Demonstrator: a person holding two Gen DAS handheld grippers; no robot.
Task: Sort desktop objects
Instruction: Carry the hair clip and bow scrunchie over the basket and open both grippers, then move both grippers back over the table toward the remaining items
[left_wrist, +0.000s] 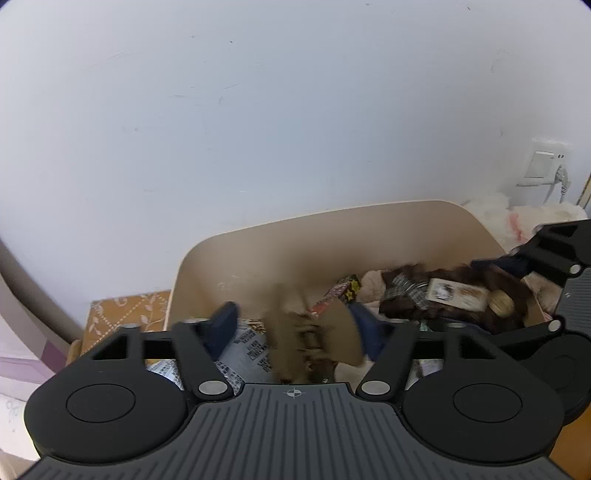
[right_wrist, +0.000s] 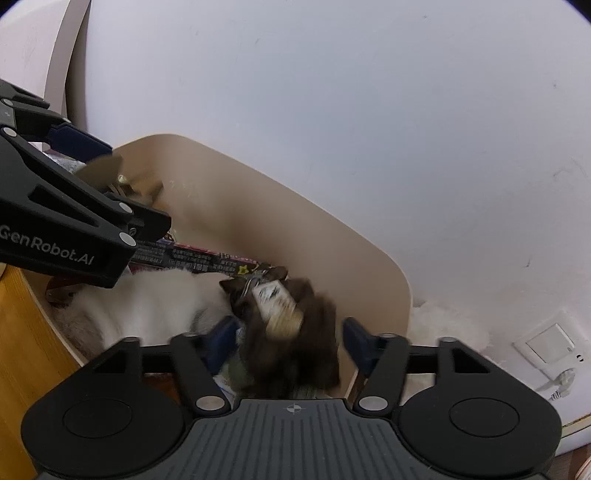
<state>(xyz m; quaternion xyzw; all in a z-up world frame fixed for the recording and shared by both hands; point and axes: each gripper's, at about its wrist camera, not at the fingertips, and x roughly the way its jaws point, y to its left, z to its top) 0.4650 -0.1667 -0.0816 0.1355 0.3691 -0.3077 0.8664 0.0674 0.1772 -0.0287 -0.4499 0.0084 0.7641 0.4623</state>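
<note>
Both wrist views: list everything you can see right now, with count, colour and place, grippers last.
Bin: one, beige, against the wall, holding the clutter.
Hair claw clip: one, tan, blurred, between the left gripper's open jaws, over the bin.
Furry item with paper tag: one, dark brown, blurred, between the right gripper's open jaws.
Fluffy item: one, white, inside the bin.
Printed packet: one, dark with text, along the bin's far side.
Wall socket: one, white, lower right.
Left gripper: black, open.
Right gripper: black, open.
</note>
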